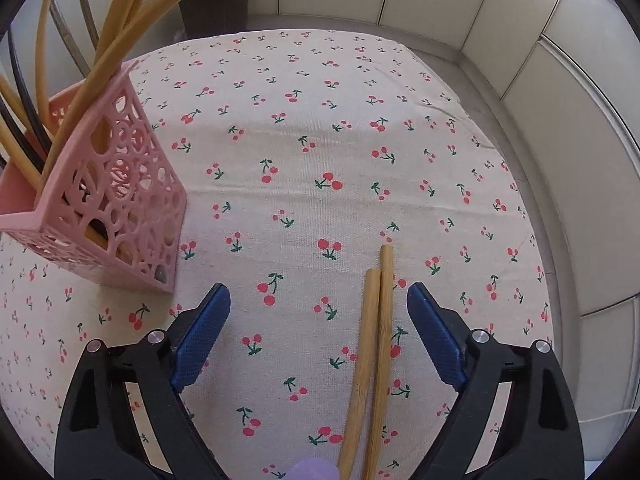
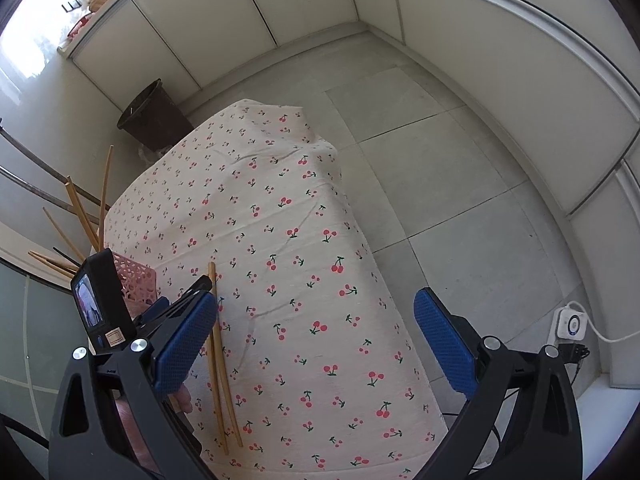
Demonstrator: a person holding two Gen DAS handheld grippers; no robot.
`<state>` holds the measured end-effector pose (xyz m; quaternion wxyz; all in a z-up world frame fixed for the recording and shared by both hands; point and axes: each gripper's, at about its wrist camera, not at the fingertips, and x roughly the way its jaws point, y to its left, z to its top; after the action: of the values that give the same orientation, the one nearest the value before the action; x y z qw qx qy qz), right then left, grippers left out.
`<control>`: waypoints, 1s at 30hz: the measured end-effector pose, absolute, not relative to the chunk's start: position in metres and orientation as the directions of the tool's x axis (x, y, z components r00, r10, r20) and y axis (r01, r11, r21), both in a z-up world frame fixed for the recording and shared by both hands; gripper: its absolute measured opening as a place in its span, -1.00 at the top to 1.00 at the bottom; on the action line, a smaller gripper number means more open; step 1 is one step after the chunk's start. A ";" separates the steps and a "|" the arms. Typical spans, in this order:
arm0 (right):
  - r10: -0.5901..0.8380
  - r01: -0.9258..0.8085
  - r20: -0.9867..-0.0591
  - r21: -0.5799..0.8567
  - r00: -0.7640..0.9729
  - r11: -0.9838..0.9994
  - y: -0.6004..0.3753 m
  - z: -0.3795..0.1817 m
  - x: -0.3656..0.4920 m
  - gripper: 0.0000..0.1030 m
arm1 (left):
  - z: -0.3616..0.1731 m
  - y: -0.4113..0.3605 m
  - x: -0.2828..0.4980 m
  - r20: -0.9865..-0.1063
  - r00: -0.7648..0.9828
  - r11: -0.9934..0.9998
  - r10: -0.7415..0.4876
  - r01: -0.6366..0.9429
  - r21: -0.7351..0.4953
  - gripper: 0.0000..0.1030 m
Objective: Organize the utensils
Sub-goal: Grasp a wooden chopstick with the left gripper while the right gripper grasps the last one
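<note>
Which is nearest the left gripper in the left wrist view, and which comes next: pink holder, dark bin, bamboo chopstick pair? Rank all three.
From the left gripper:
1. Bamboo chopstick pair, lying between the open jaws, right of centre.
2. Pink holder, standing on the cloth to the left.
3. Dark bin, on the floor beyond the table.

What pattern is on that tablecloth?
Small red cherries with green stems on a pale cream tablecloth; the left wrist view shows it best.
</note>
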<state>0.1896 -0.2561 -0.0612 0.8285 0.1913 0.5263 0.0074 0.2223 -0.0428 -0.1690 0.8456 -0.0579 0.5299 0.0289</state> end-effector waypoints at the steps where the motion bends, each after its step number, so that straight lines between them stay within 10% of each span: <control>1: 0.217 0.187 -0.869 0.327 0.444 0.926 -0.255 -0.062 0.190 -0.87 | -0.166 -0.043 0.210 -0.898 0.440 0.992 0.008 -0.116 -0.048 -0.65; 12: 0.219 0.188 -0.875 0.326 0.432 0.927 -0.255 -0.066 0.191 -0.86 | -0.178 -0.051 0.210 -0.915 0.400 0.996 0.049 -0.086 0.016 -0.37; 22: 0.195 0.209 -0.900 0.293 0.390 0.933 -0.245 -0.084 0.203 -0.86 | -0.172 -0.063 0.208 -0.918 0.396 1.000 0.008 0.008 0.012 0.82; 30: 0.164 0.162 -0.923 0.232 0.348 0.959 -0.185 -0.113 0.242 -0.87 | -0.135 -0.016 0.151 -0.908 0.419 1.000 -0.007 0.022 0.002 0.87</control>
<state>0.2422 -0.1852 -0.1127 0.8086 0.1428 0.5708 0.0006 0.1507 -0.0156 -0.1352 0.8422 0.0067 0.5391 -0.0087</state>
